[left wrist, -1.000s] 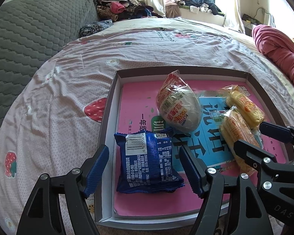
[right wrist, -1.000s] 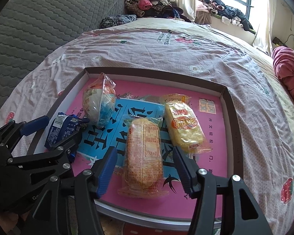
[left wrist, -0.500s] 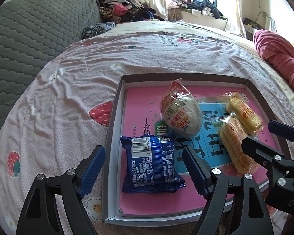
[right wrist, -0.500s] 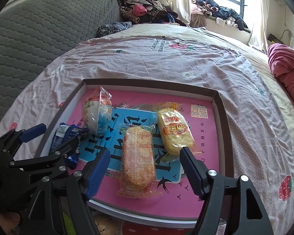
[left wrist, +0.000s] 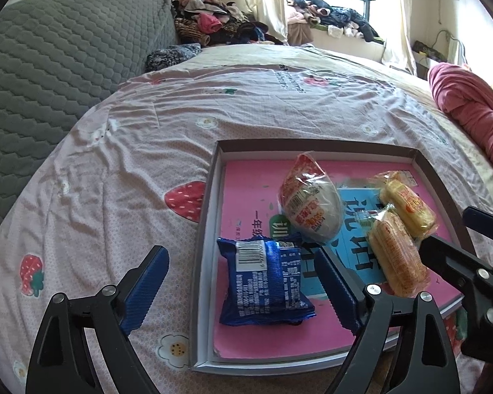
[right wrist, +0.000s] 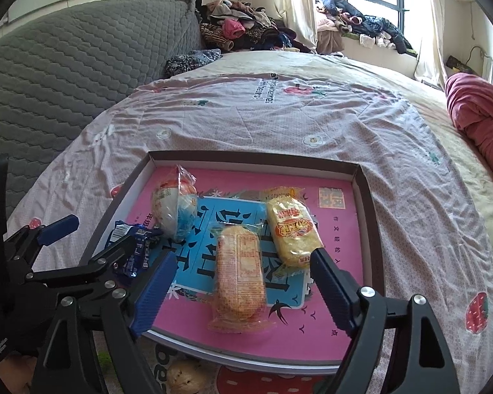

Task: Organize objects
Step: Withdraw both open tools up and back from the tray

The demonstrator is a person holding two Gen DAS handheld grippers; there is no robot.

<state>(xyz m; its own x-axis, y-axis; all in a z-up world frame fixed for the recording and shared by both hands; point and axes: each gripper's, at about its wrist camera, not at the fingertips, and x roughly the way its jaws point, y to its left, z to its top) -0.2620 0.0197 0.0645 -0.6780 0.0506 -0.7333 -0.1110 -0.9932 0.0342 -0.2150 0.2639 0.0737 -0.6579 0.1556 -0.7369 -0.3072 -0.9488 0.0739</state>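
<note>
Mostly the left claw (right wrist: pixel 92 239) hid the blue packet (left wrist: pixel 266 284) in the tray (right wrist: pixel 366 193) on the bed (left wrist: pixel 246 98). Both claws, left and right (right wrist: pixel 243 290), had just been opening, wide and apparently empty; the orange packet (right wrist: pixel 240 279) lay untouched between the right's pads.

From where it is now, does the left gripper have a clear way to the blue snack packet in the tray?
Probably yes. The left gripper has just been opening its jaws, now wide and empty, with the blue snack packet lying flat just ahead of them in the tray, nothing over it.
</note>
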